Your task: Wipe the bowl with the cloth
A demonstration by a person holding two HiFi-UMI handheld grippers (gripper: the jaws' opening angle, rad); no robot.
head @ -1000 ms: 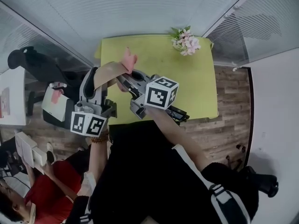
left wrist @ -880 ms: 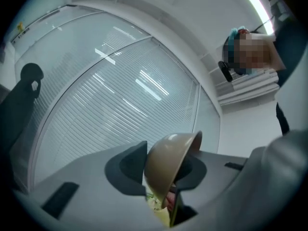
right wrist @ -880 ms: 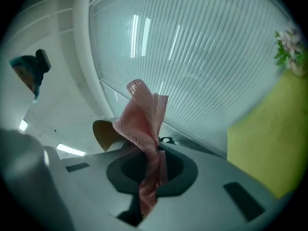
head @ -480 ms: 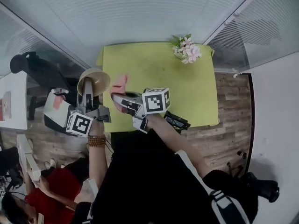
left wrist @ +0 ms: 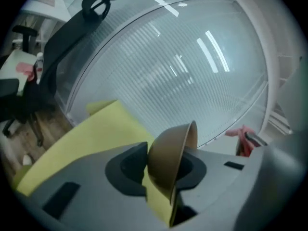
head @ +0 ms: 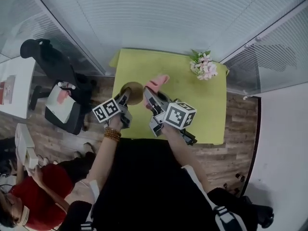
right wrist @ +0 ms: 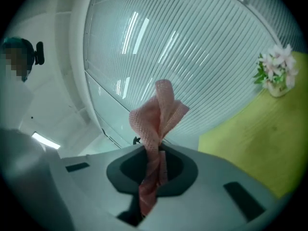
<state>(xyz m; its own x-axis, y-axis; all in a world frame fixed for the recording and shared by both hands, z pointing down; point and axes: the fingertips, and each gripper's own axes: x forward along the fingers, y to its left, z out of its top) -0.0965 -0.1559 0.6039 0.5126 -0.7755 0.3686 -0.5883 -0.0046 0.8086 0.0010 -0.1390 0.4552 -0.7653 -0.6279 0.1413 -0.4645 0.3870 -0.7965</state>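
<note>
A brown bowl (head: pixel 133 92) is held over the near left part of the yellow-green table (head: pixel 202 109). My left gripper (head: pixel 126 98) is shut on its rim. In the left gripper view the bowl (left wrist: pixel 169 154) stands on edge between the jaws of the left gripper (left wrist: pixel 162 173), its hollow facing right. My right gripper (head: pixel 150 94) is just right of the bowl, shut on a pink cloth (head: pixel 158 81). In the right gripper view the cloth (right wrist: pixel 157 115) sticks up from the shut jaws of the right gripper (right wrist: pixel 153 170) in a crumpled bunch. Bowl and cloth are close but apart.
A small pot of pink flowers (head: pixel 204 66) stands at the table's far right corner. A black office chair (head: pixel 45 57) is to the left of the table. A person in red (head: pixel 45 186) sits at the lower left. Glass walls with blinds run behind the table.
My left gripper has come down and in from the table's left side with the bowl, rolling it onto its edge. The right gripper with the cloth has sunk a little.
</note>
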